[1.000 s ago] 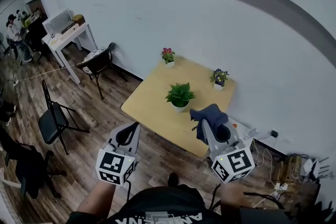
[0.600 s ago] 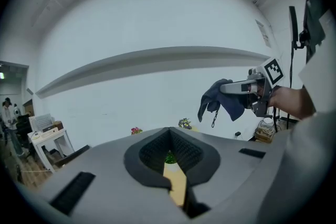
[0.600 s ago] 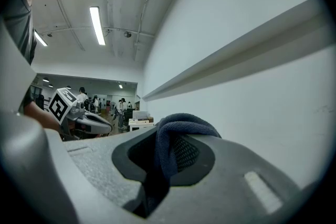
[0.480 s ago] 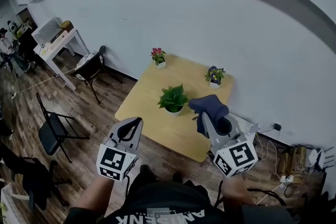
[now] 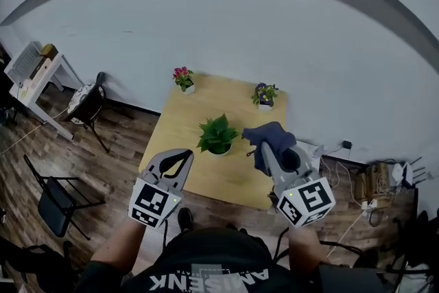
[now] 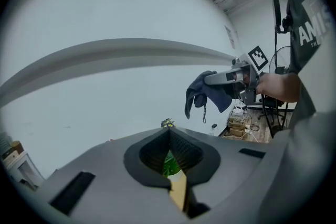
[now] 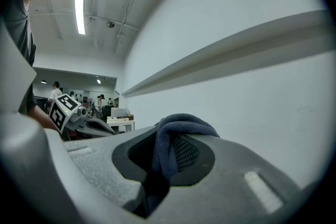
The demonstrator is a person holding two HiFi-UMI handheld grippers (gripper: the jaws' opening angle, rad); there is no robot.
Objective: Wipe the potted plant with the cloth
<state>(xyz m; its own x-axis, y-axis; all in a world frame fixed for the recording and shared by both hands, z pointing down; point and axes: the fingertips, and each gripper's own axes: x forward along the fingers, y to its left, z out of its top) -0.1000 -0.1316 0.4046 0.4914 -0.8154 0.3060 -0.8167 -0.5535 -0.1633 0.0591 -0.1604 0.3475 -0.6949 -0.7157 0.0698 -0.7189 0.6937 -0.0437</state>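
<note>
Your left tongs (image 5: 184, 156) are shut with nothing between them. In the left gripper view the jaws (image 6: 169, 132) meet at the tips, and only a narrow gap lower down lets a bit of green show through. They hang over the near left part of the table (image 5: 236, 176) and touch nothing.

The potted plant (image 5: 217, 135) stands on the table ahead of those tongs and a little to their right, clear of both pairs and roughly between their tips. It looks like a small white pot under a loose crown of thin leaves. Expect it to be light, quick to slide or tip on the smooth wood, and the leaves to bend or tear if pressed hard. To steady it, open the left tongs and take the pot by its wall or rim, never by the foliage.

Further right, your right tongs (image 5: 266, 149) are closed on the cloth (image 5: 271, 139). The right gripper view shows the dark blue fabric (image 7: 173, 136) bunched between the jaws and spilling over their tips. It is soft, limp and light, and a free flap droops below the grip. That hanging flap is probably the part to wipe with, supporting each leaf from the side, not pushing down. The cloth hangs just right of the plant and not yet against it.
</note>
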